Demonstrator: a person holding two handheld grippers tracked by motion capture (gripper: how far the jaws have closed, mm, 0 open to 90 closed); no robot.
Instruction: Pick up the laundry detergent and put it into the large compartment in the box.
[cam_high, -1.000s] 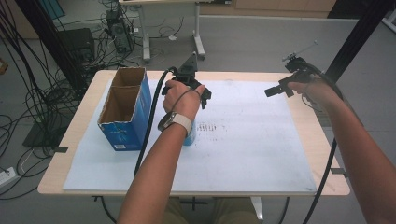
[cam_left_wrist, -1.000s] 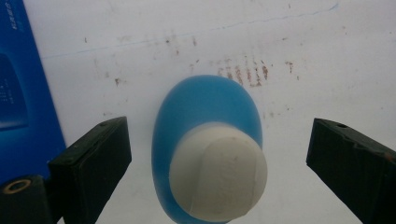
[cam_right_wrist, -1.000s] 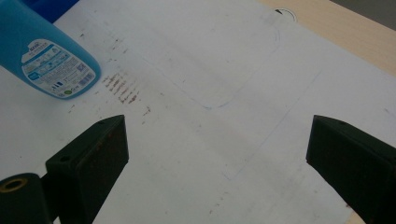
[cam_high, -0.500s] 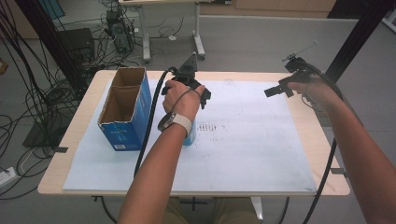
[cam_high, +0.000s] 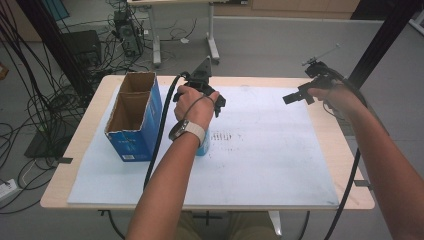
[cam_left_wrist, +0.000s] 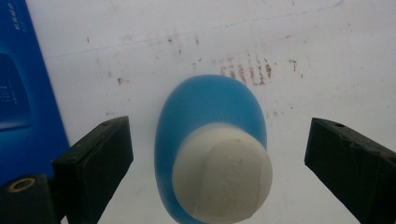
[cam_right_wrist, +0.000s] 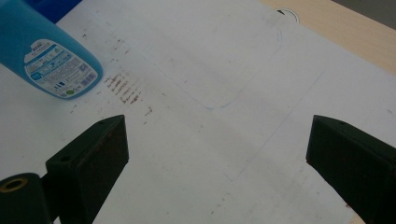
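The left gripper (cam_left_wrist: 217, 158) hangs straight above the blue plastic bottle with the off-white cap (cam_left_wrist: 212, 149), jaws spread wide on either side with clear gaps, gripping nothing: lined up, I'd say, for a top-down grab. The bottle stands upright on the white table sheet (cam_high: 260, 165), just at three o'clock of the open blue cardboard box (cam_high: 131, 122), oval-bodied, with a printed label low on its side. Out at the sheet's two o'clock corner, the right gripper (cam_right_wrist: 217, 158) hovers, jaws wide and empty, seemingly kept out of the way.
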